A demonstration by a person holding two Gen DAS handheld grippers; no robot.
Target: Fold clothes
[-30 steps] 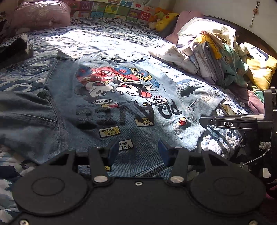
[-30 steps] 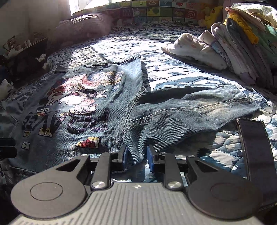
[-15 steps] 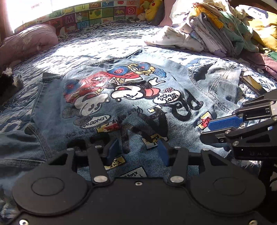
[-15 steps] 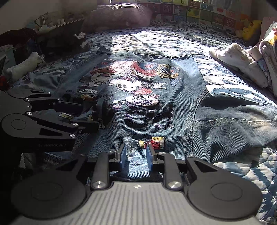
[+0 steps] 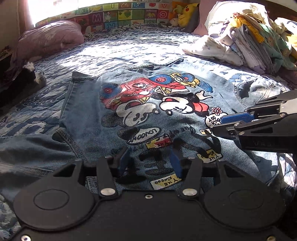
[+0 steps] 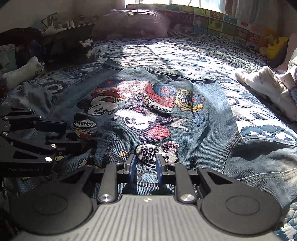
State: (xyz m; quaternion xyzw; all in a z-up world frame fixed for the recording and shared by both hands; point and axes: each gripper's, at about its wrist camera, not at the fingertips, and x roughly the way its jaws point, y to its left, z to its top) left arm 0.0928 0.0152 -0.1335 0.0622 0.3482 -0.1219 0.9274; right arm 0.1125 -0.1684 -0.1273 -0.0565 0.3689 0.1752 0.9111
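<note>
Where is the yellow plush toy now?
In both views the yellow plush toy sits at the bed's far right, against the alphabet panel.

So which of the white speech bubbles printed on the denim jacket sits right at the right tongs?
The one with the pink flower at its corner, lying just ahead of the open right tongs. The "LONDON" bubble sits farther left, nearer the left tongs.

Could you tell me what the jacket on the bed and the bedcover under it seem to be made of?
Jacket: blue denim by its diagonal weave, faded wash and stitched seams; the cartoon graphic looks printed, matte and slightly cracked. Bedcover: likely quilted cotton, judging by the puffy stitched pattern.
</note>
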